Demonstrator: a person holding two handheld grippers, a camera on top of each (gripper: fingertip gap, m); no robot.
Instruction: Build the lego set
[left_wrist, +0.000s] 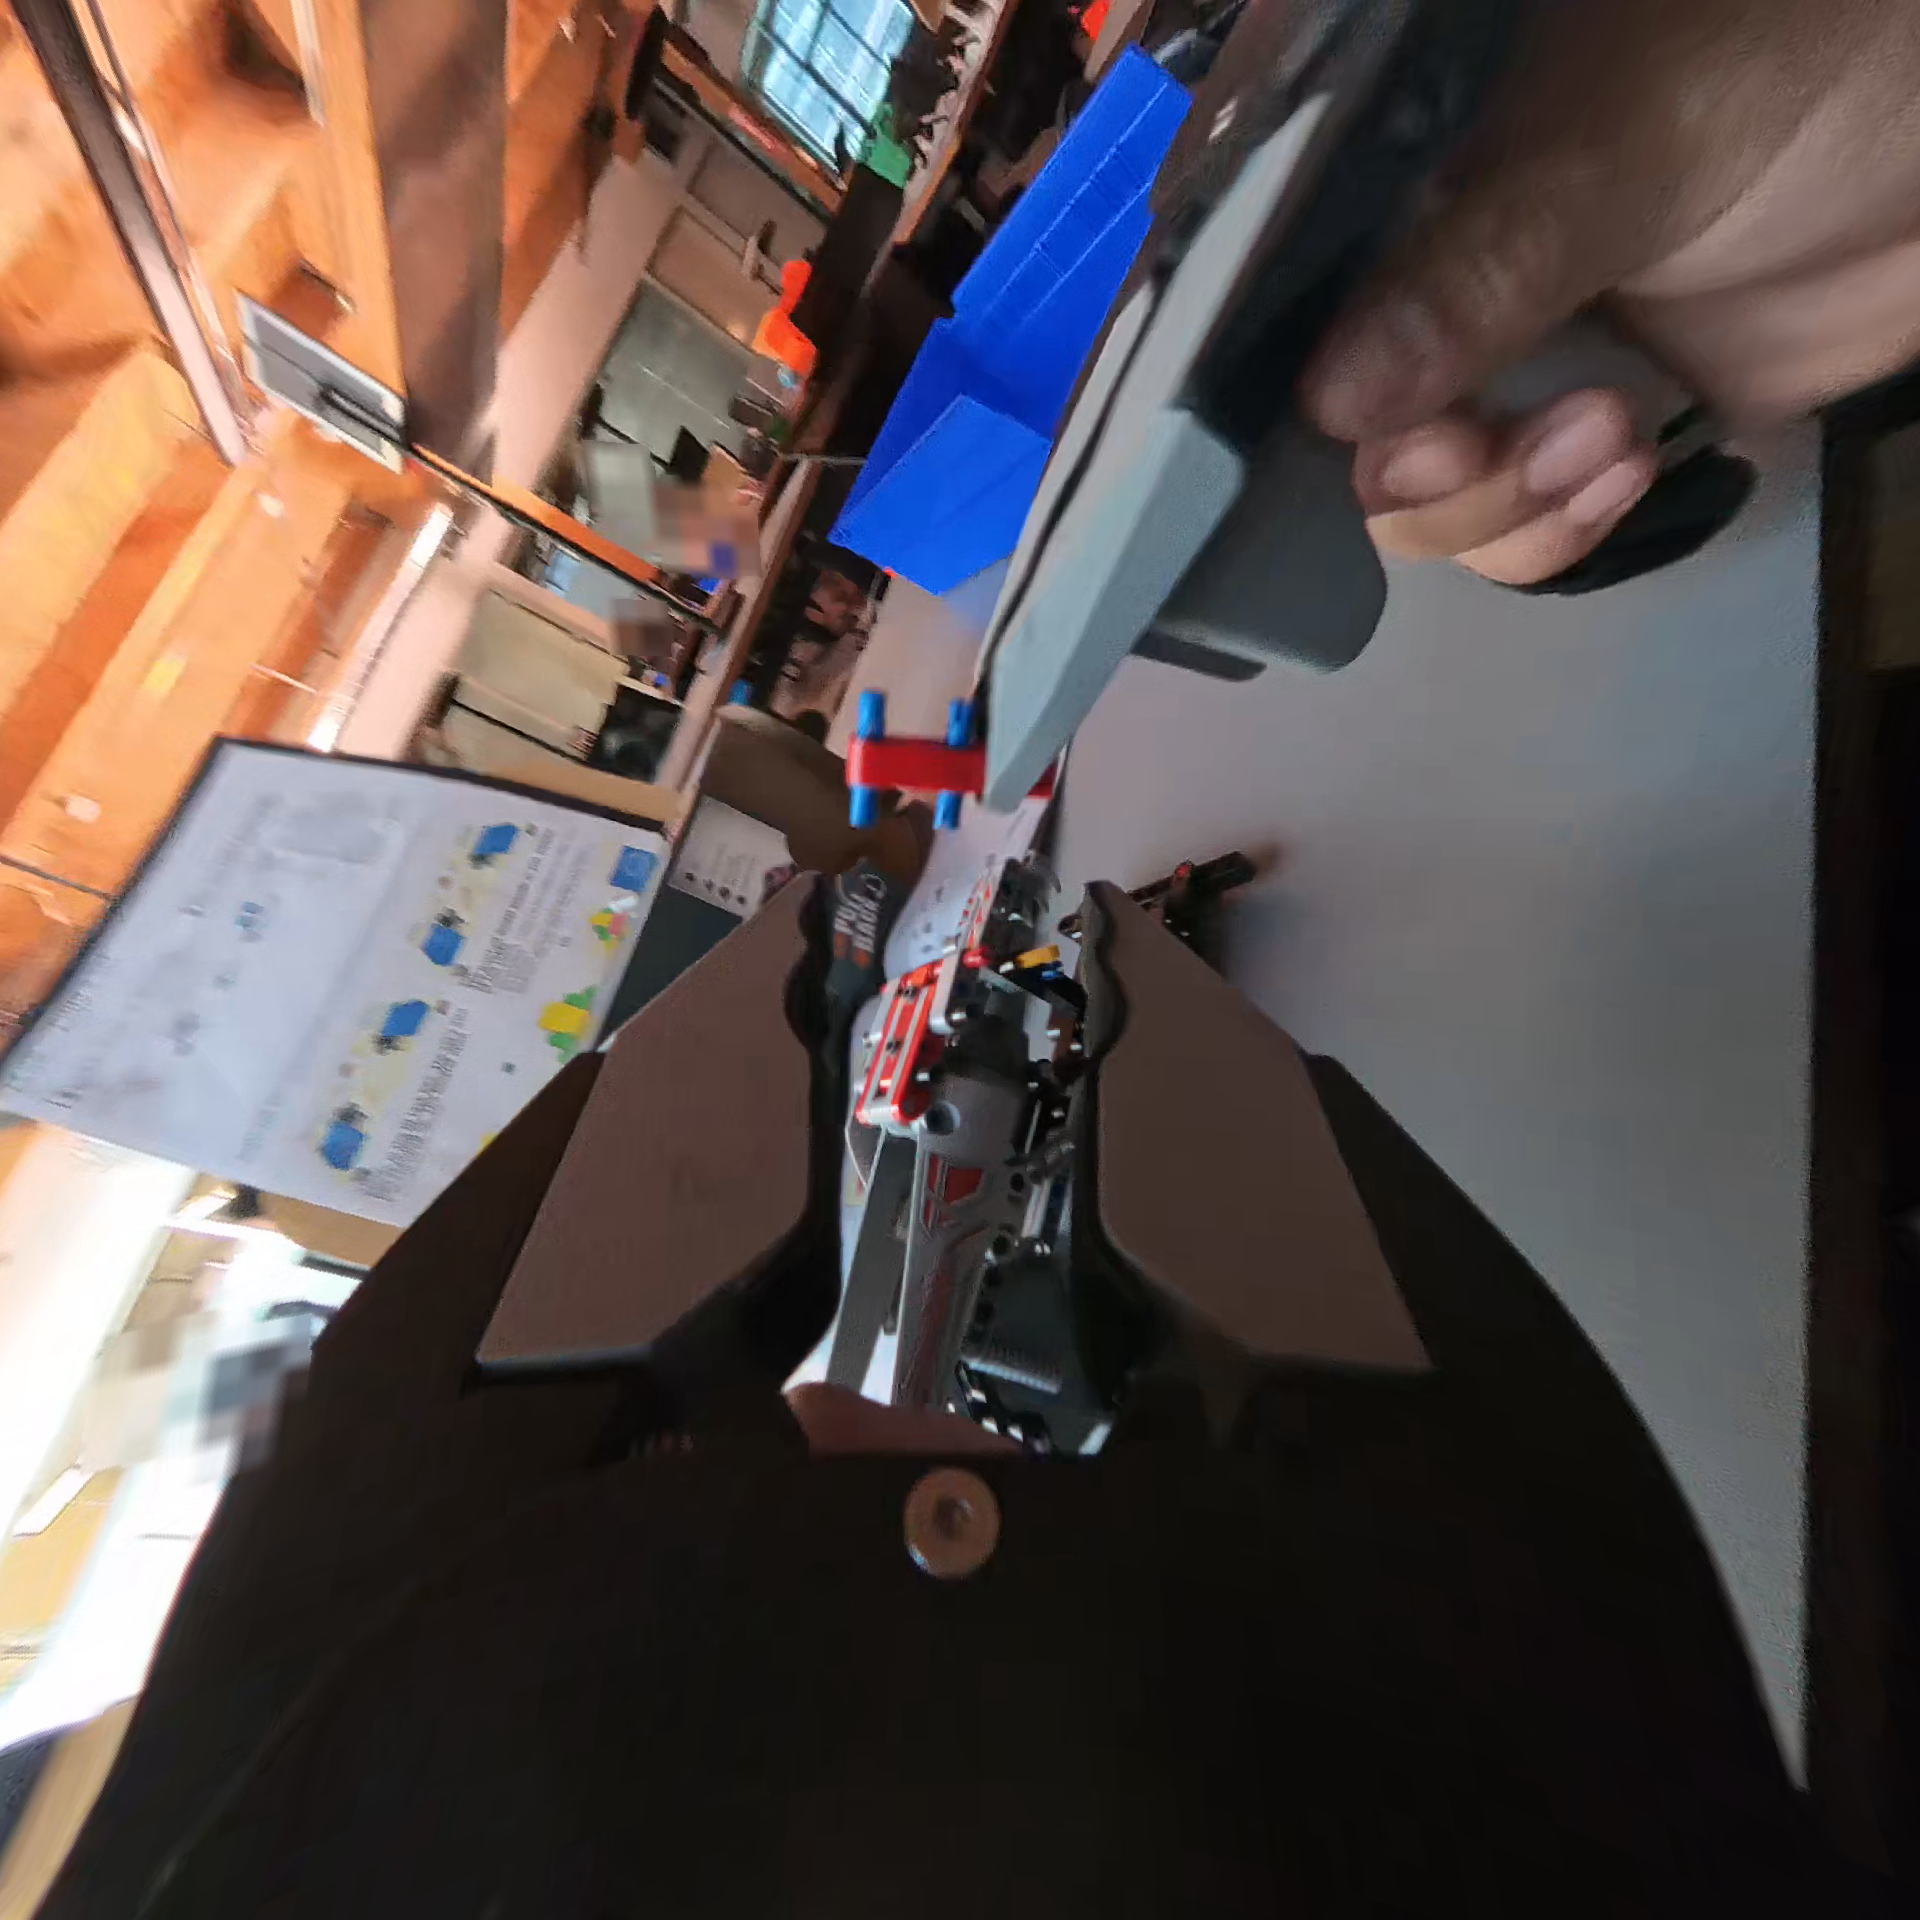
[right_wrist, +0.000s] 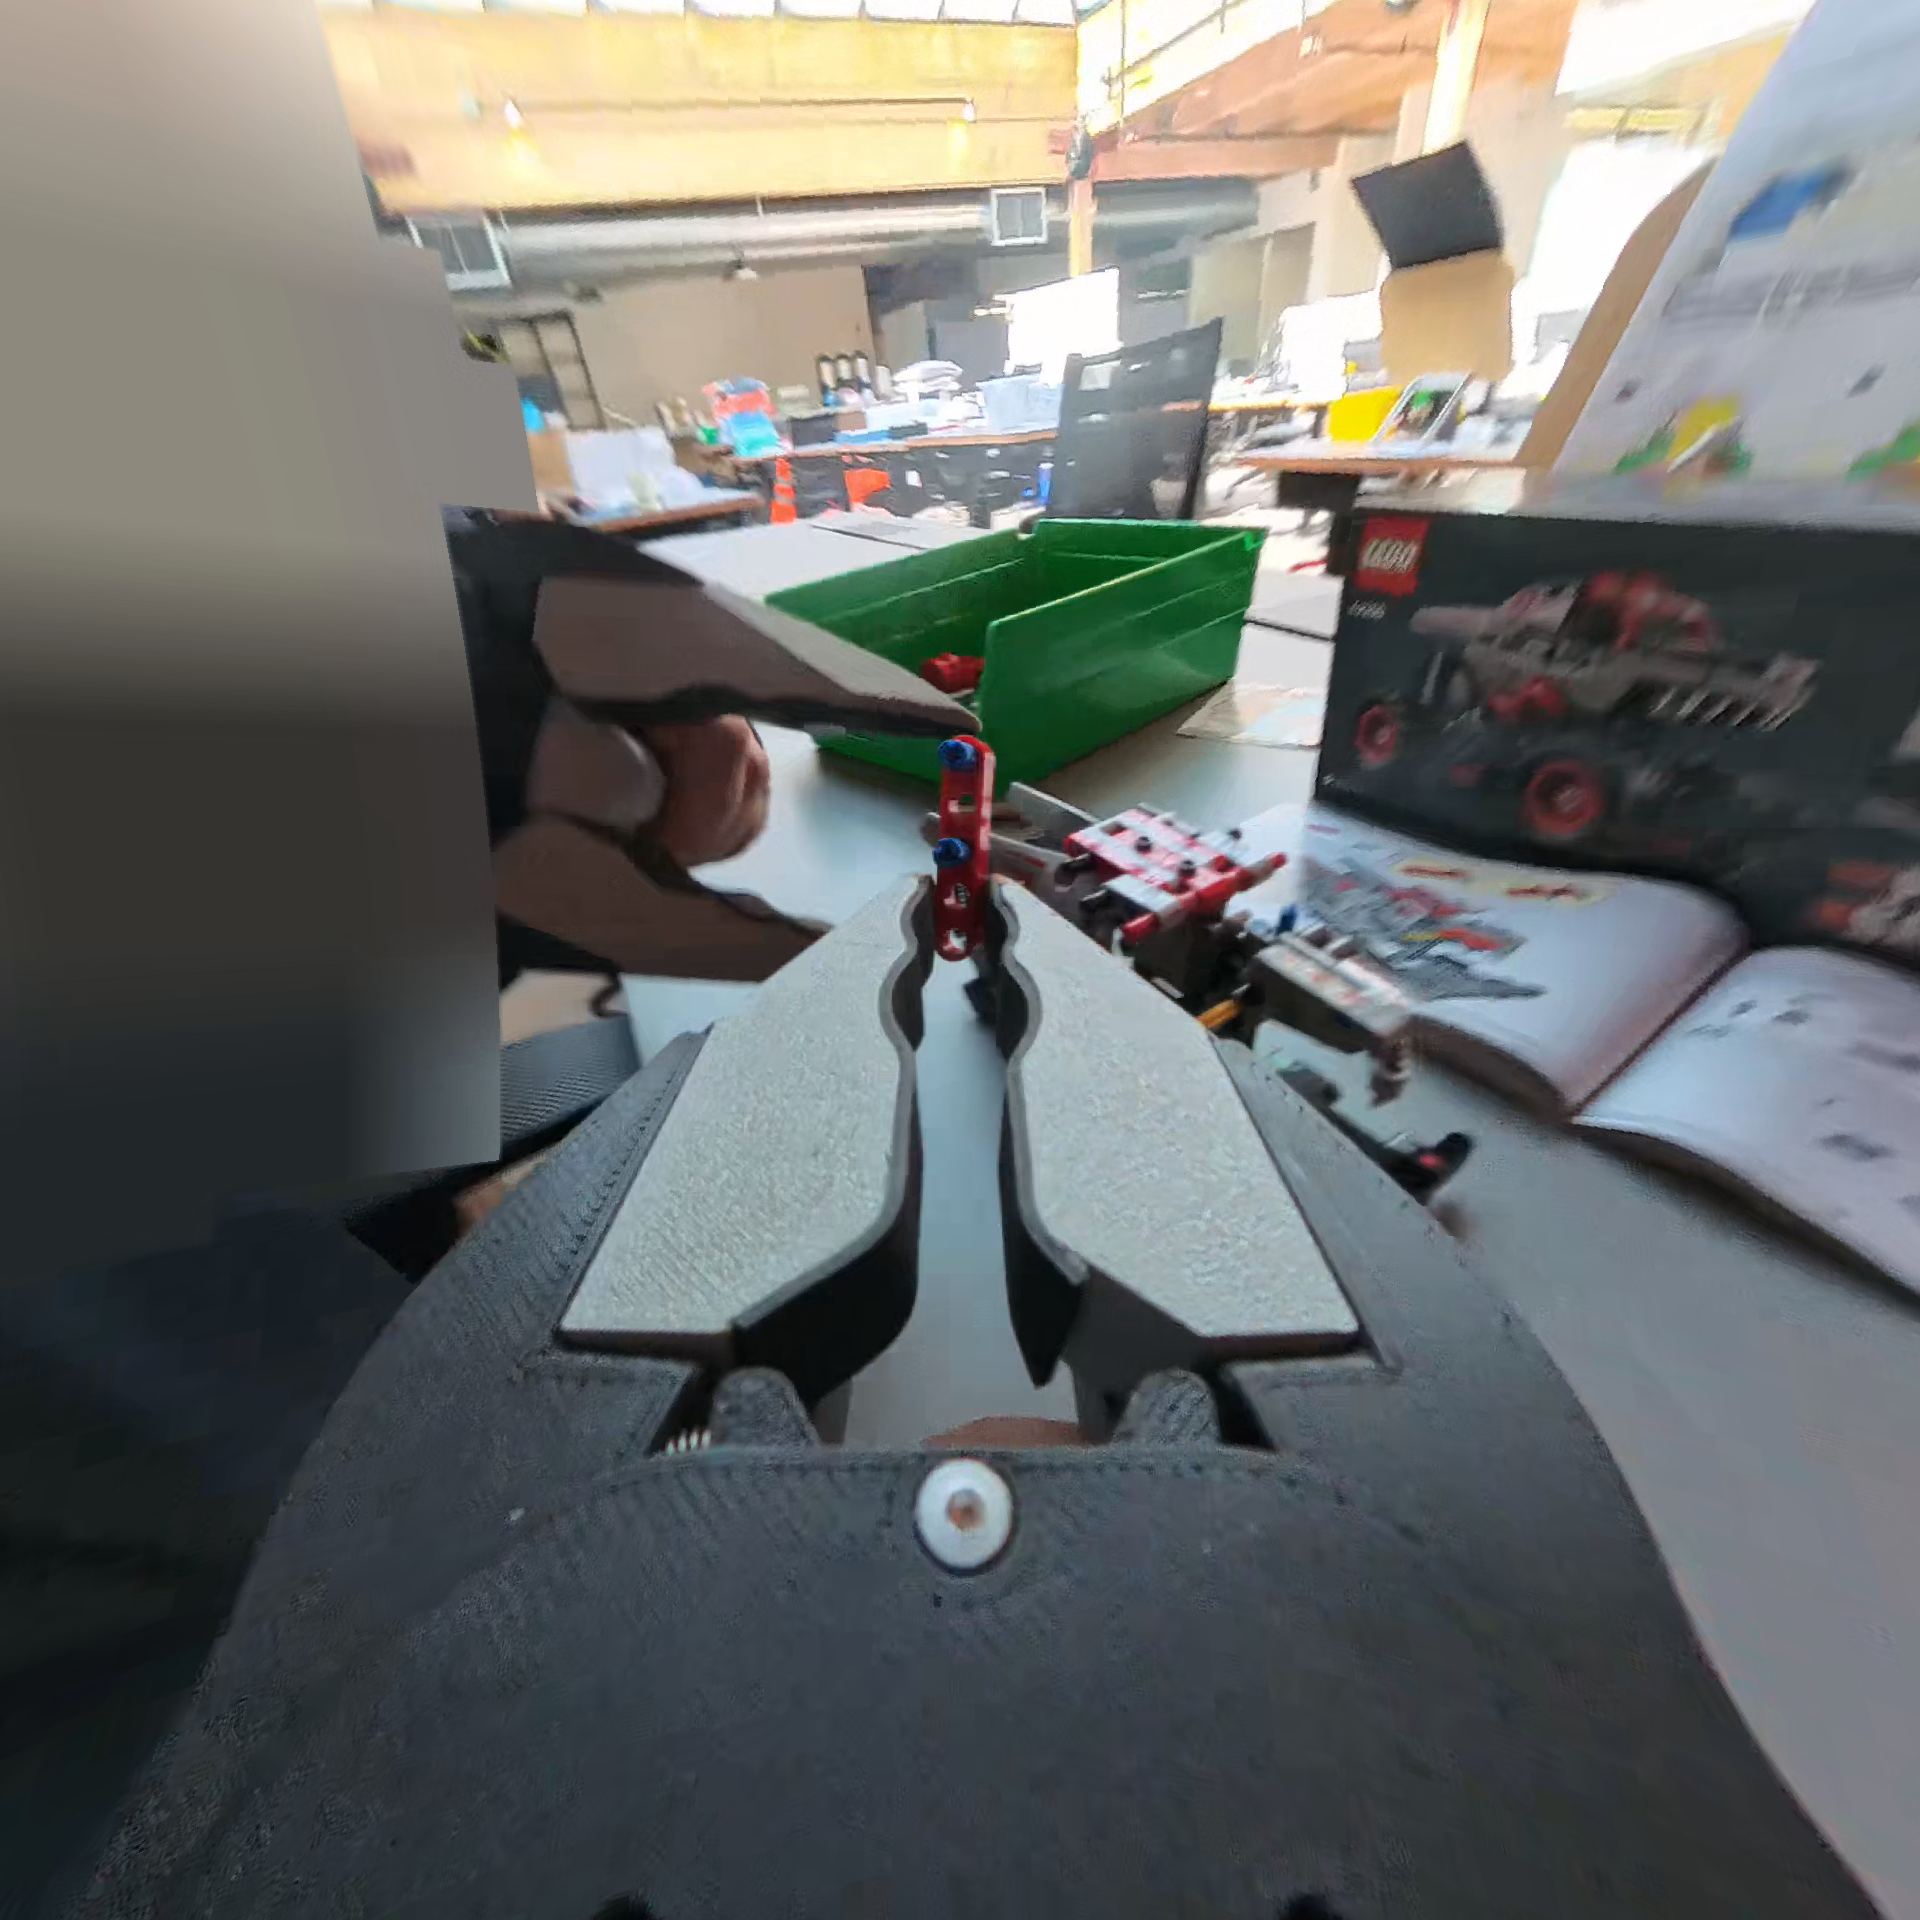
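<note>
My right gripper (right_wrist: 961, 914) is shut on the lower end of a short red beam (right_wrist: 964, 831) with blue pins and holds it upright above the grey table (right_wrist: 1558, 1351). The left wrist view shows this gripper (left_wrist: 1013, 779) with the beam (left_wrist: 914, 764) sticking out of its tip. My left gripper (left_wrist: 951, 914) is turned on its side with its jaws well apart. The partly built grey and red truck model (left_wrist: 966, 1091) shows between its fingers. In the right wrist view the left gripper (right_wrist: 894, 821) is just left of the model (right_wrist: 1174, 862), which lies on the table.
A green bin (right_wrist: 1091, 644) stands behind the model and a blue bin (left_wrist: 997, 343) farther off. The set's box (right_wrist: 1610, 686) and an open instruction booklet (right_wrist: 1558, 966) lie to the right. A printed sheet (left_wrist: 343, 966) stands upright. A small dark part (right_wrist: 1434, 1153) lies nearby. The tips of both grippers are at nearly the same place.
</note>
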